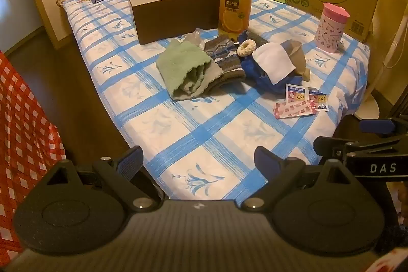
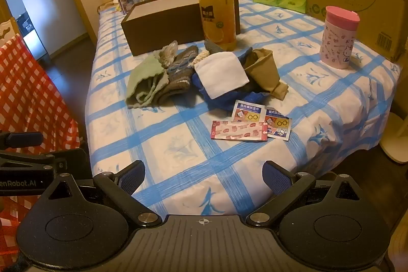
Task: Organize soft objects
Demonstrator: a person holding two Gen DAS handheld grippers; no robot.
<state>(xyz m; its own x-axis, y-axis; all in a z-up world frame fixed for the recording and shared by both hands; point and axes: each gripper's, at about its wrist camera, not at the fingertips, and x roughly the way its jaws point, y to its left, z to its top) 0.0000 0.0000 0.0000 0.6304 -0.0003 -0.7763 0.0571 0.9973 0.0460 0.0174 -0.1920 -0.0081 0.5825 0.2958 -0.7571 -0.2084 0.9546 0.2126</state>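
Clearly both tools hover empty, left gripper (image 1: 197,165) and right gripper (image 2: 204,176) spread wide, well short of the soft pile mid-table before the brown box (image 1: 176,9). I judge the fluffy green towel (image 1: 186,68) best pinched at a thick fold; beside it lie the ribbed knit sock (image 1: 224,60) and the smooth white cloth (image 1: 274,61).
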